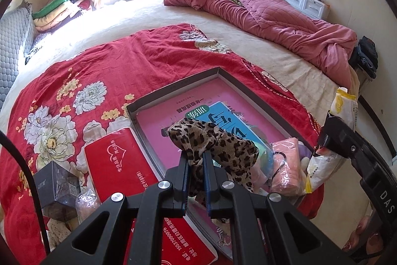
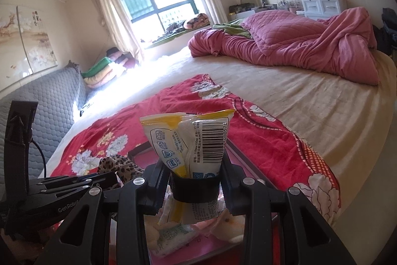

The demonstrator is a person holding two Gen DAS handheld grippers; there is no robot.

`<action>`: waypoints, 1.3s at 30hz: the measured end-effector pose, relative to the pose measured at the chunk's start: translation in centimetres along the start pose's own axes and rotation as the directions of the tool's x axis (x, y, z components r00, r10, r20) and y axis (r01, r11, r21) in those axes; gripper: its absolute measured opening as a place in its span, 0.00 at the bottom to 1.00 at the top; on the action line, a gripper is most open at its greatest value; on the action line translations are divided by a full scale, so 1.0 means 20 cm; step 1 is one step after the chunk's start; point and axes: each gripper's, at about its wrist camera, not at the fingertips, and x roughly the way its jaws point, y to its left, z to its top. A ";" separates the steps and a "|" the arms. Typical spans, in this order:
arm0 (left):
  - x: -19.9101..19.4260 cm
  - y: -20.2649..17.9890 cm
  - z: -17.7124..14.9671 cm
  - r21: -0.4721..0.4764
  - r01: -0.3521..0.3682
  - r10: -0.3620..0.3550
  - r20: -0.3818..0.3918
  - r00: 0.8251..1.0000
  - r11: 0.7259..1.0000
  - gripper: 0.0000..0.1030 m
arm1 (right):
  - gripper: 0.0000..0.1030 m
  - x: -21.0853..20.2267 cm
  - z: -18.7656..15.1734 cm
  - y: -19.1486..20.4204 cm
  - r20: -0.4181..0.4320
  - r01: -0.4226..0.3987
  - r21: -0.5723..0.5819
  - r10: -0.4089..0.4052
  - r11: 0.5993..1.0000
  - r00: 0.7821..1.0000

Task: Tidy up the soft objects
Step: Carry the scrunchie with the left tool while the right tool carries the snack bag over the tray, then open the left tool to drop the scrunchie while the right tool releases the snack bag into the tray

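Leopard-print cloth (image 1: 218, 143) is pinched between the closed jaws of the left gripper (image 1: 196, 158), bunched above the gray tray (image 1: 173, 86) on the red floral blanket (image 1: 99, 61). Inside the tray lie a pink book (image 1: 158, 113), a blue book (image 1: 233, 121) and a pink towel pack (image 1: 285, 160) at its near right corner. Left of the tray sits a red tissue pack (image 1: 111, 155), and further left a dark box (image 1: 58, 188). The right gripper (image 2: 196, 188) clamps a yellow-and-white wipes packet (image 2: 191, 140) upright over the tray's near side.
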 end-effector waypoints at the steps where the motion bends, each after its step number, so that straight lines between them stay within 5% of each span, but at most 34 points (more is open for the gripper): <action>1: 0.01 0.00 0.00 0.002 -0.001 0.001 -0.005 1.000 1.000 0.10 | 0.37 0.01 0.00 0.00 -0.004 0.001 0.001 -0.001 1.000 1.000; 19: 0.19 0.01 -0.01 0.000 -0.004 0.004 -0.062 0.998 1.000 0.10 | 0.37 0.30 -0.09 0.02 -0.183 0.020 -0.049 -0.028 0.999 0.983; 31: 0.22 0.01 -0.01 -0.013 0.000 -0.001 -0.069 0.998 1.000 0.10 | 0.40 0.40 -0.14 0.04 -0.219 0.022 -0.080 -0.039 0.997 0.975; 39: 0.25 0.02 -0.02 -0.023 0.003 -0.005 -0.092 0.996 1.000 0.10 | 0.52 0.40 -0.14 0.04 -0.223 0.004 -0.062 -0.018 0.998 0.975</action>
